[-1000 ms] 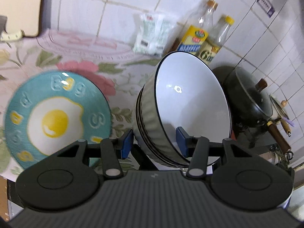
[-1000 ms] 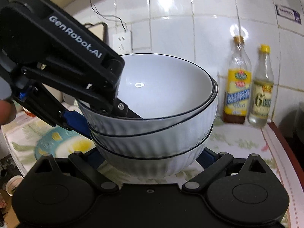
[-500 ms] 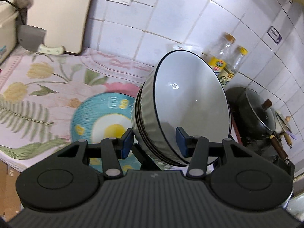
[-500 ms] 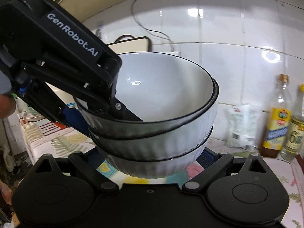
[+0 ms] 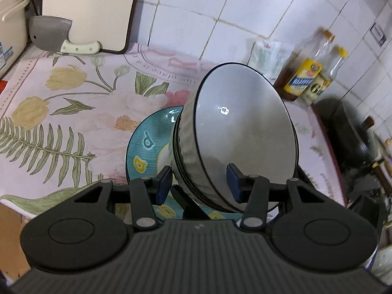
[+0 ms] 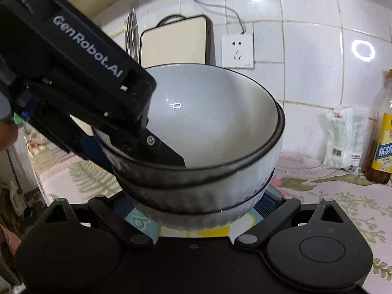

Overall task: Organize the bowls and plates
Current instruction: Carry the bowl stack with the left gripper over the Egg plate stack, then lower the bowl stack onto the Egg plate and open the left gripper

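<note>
A stack of three white ribbed bowls (image 5: 235, 132) with black rims hangs tilted above the counter, held by both grippers. My left gripper (image 5: 199, 183) is shut on the stack's near wall, one finger inside the top bowl and one outside. In the right wrist view the left gripper (image 6: 137, 152) comes in from the upper left over the rim of the bowls (image 6: 210, 132). My right gripper (image 6: 196, 210) is shut on the lowest bowl from both sides. A teal plate (image 5: 147, 144) with a fried-egg print lies on the floral cloth, just under the stack, and also shows as the plate (image 6: 142, 223) below the bowls.
A cutting board (image 5: 93, 12) leans on the tiled wall with a cleaver (image 5: 49, 33) before it. A white bag (image 5: 267, 54), two bottles (image 5: 303, 78) and a lidded dark pot (image 5: 350, 132) stand to the right. A wall socket (image 6: 237, 51) is behind.
Both grippers have carried the bowl stack leftward along the counter; the teal plate, earlier off to the left, now lies under the stack. Both grips look unchanged.
</note>
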A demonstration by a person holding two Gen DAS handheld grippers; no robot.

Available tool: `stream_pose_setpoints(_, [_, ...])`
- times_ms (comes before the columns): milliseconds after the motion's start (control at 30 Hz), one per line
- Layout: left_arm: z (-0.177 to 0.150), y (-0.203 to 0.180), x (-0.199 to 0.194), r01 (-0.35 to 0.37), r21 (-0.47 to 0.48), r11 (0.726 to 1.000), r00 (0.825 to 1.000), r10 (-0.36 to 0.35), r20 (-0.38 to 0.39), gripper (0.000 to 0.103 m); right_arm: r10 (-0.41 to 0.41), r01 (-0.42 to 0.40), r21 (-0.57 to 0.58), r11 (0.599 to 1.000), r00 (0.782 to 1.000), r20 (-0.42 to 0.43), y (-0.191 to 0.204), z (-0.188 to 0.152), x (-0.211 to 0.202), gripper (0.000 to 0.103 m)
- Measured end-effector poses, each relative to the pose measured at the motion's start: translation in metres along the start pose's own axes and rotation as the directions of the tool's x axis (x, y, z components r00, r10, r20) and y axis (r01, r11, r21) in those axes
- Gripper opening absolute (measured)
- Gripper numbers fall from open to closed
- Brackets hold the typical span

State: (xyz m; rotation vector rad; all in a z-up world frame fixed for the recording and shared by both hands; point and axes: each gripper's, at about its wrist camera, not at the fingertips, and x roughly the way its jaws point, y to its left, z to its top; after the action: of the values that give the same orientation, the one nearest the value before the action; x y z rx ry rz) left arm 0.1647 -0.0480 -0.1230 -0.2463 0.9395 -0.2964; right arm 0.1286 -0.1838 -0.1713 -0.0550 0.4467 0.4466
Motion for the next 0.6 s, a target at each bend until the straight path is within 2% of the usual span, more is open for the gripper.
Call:
stream_pose_setpoints(300, [0.001,0.012,0.033,-0.004,-0.006,1.0,0.998,0.003,-0.06,0.047,-0.003,0.005,0.027,1.0,0.998,-0.067,-0.011,-0.015,0.027,0.1])
stream_pose_setpoints(600, [0.0,0.016,0.045,-0.018,-0.011,1.0,0.997,0.017,-0.08,0.047,0.003,0.002,0.044,0.999,0.992,-0.124,-0.009,-0.02,0.031,0.1])
